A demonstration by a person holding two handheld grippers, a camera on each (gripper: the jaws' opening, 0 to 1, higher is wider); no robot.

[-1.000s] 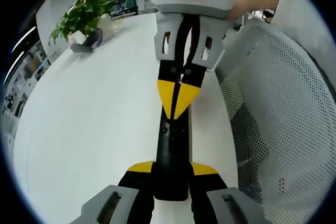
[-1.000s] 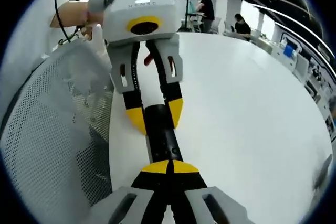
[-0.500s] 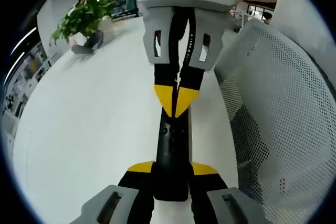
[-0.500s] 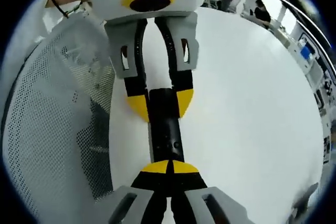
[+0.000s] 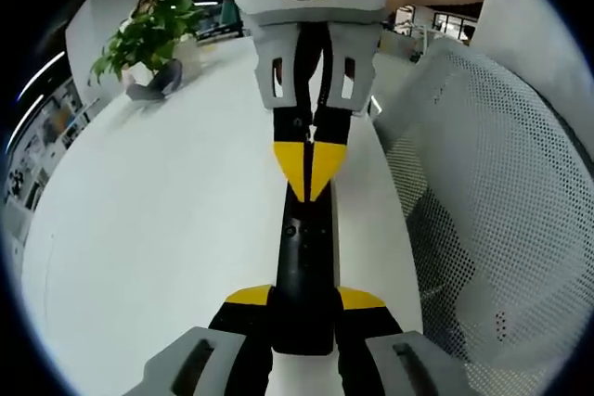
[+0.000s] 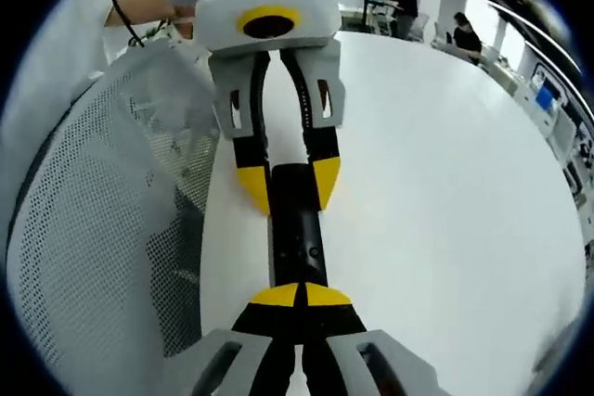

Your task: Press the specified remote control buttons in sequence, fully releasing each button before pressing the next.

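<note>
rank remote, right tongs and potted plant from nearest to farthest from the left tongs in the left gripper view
1. remote: clamped in the left tongs.
2. right tongs: tips on the remote's far end.
3. potted plant: far off, upper left on the table.

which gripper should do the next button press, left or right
Right, probably. The left gripper is shut on the near end of the remote, steadying it on the table. The right gripper is shut to a point, tips over the remote's button face, so it looks placed to press.
</note>
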